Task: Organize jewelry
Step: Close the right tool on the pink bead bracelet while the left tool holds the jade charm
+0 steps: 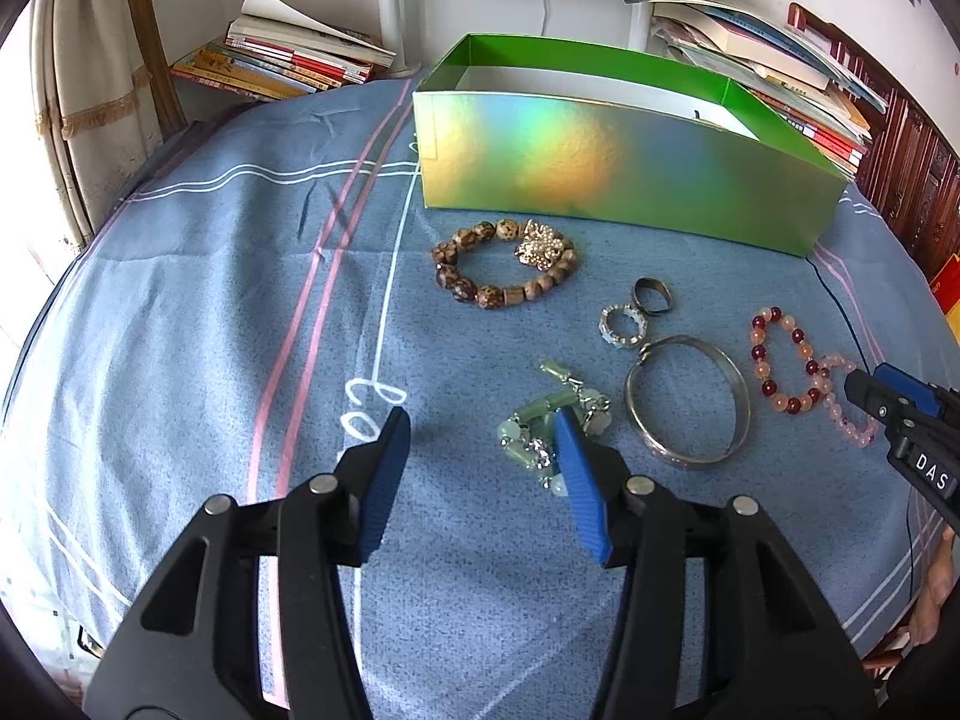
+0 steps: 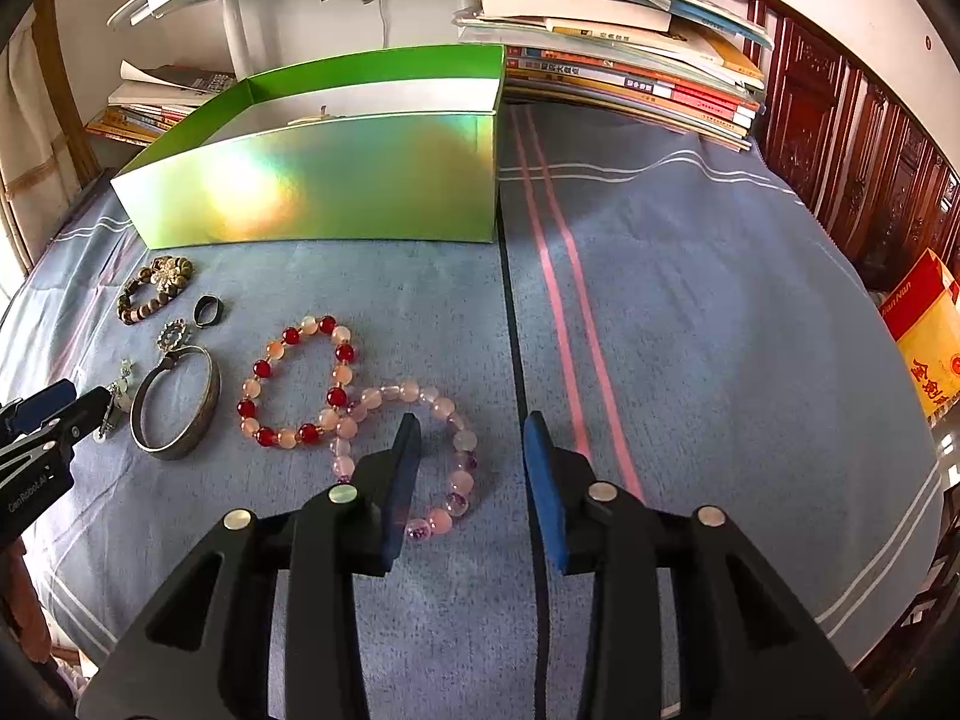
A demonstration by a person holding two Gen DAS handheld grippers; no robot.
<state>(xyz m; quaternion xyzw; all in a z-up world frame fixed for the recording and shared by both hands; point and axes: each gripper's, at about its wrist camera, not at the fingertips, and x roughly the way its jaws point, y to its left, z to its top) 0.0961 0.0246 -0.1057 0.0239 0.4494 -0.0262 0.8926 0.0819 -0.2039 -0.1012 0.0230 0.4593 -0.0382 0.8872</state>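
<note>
Jewelry lies on a blue striped cloth before a shiny green box (image 1: pixel 606 162). A brown bead bracelet (image 1: pixel 480 282) with a silver flower brooch (image 1: pixel 540 249) sits nearest the box. Nearby lie a dark ring (image 1: pixel 653 295), a sparkly ring (image 1: pixel 623 327), a silver bangle (image 1: pixel 687 402) and a red-and-peach bead bracelet (image 1: pixel 780 360). My left gripper (image 1: pixel 483 426) is open over bare cloth, its right finger in front of a green jade bracelet (image 1: pixel 534 432). My right gripper (image 2: pixel 471 429) is open above a pale pink bead bracelet (image 2: pixel 414 438), gripping nothing.
Stacks of books (image 2: pixel 630 78) line the far edge behind the box (image 2: pixel 336 180), with another pile (image 1: pixel 282 60) at the far left. A dark wooden cabinet (image 2: pixel 840 138) and a red-yellow carton (image 2: pixel 927 330) stand to the right. Bare cloth (image 2: pixel 720 312) spreads right of the jewelry.
</note>
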